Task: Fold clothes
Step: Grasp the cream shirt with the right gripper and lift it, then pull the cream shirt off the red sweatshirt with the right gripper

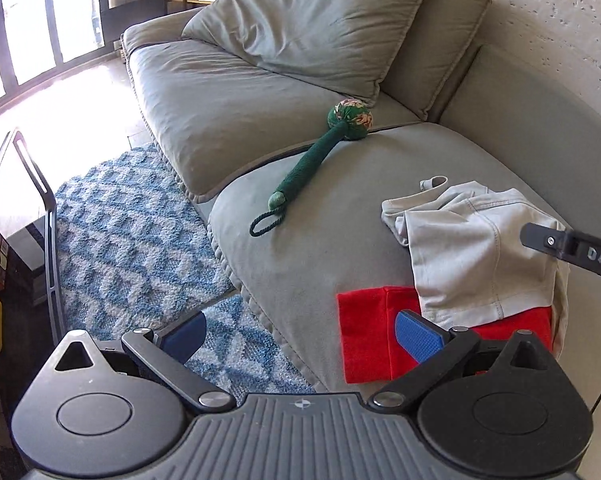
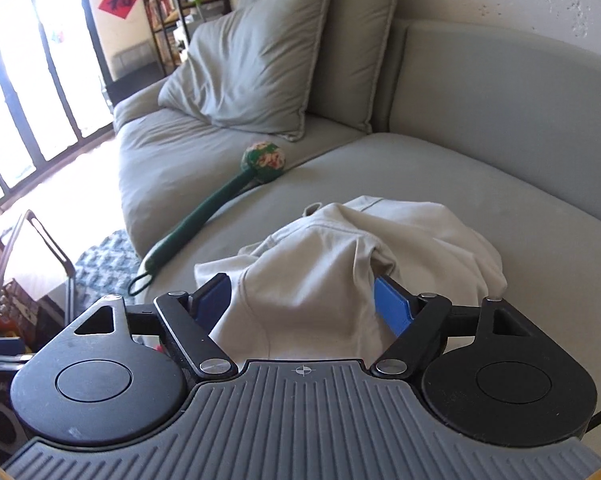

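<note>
A crumpled beige garment (image 1: 468, 248) lies on the grey sofa seat (image 1: 320, 232), partly over a flat red cloth (image 1: 366, 336). My left gripper (image 1: 300, 336) is open and empty, its right pad over the red cloth's edge. In the right wrist view the beige garment (image 2: 340, 264) bulges up between the wide-open blue pads (image 2: 392, 306) of my right gripper (image 2: 302, 300); the jaws straddle it without pinching. Part of the right gripper shows in the left wrist view at the right edge (image 1: 572, 250).
A green massage mallet (image 1: 320, 152) with a floral ball head lies on the seat to the left, also in the right wrist view (image 2: 220, 204). Grey cushions (image 1: 312, 24) lean on the backrest. A blue-white rug (image 1: 132, 240) and a side table (image 1: 16, 208) are on the floor.
</note>
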A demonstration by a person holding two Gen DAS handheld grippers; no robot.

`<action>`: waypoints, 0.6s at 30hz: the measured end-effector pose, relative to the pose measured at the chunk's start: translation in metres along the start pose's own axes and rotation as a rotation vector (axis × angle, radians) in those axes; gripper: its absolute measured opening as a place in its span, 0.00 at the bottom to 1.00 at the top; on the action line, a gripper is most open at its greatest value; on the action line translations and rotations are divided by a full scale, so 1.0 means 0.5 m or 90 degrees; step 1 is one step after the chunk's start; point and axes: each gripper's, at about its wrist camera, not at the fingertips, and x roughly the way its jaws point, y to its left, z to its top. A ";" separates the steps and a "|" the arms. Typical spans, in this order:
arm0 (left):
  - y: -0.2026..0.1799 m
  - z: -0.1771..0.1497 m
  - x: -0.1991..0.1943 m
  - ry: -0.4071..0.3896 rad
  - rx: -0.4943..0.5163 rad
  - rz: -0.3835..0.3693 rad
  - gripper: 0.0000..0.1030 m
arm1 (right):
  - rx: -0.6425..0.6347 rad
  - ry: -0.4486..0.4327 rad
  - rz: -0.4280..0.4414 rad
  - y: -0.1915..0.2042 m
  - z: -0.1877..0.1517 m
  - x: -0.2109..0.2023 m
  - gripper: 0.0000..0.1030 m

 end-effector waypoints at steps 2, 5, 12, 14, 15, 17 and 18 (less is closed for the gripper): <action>-0.006 0.000 0.001 0.000 0.005 -0.006 0.98 | 0.040 0.017 0.020 -0.019 0.012 0.029 0.62; -0.023 0.002 0.002 -0.002 0.016 -0.019 0.98 | 0.126 0.062 0.037 -0.057 0.024 0.075 0.63; -0.063 0.012 -0.024 -0.035 0.046 -0.051 0.98 | 0.256 0.011 -0.003 -0.105 0.068 0.096 0.03; -0.067 0.016 -0.042 -0.054 0.042 -0.061 0.98 | 0.223 -0.048 -0.034 -0.094 0.109 0.065 0.03; -0.067 0.019 -0.056 -0.070 0.035 -0.069 0.98 | 0.226 -0.088 -0.037 -0.094 0.140 0.035 0.03; -0.069 0.026 -0.083 -0.101 0.020 -0.085 0.98 | 0.239 -0.180 -0.033 -0.094 0.203 -0.047 0.02; -0.069 0.030 -0.101 -0.120 0.012 -0.098 0.98 | 0.241 -0.231 -0.032 -0.093 0.234 -0.093 0.02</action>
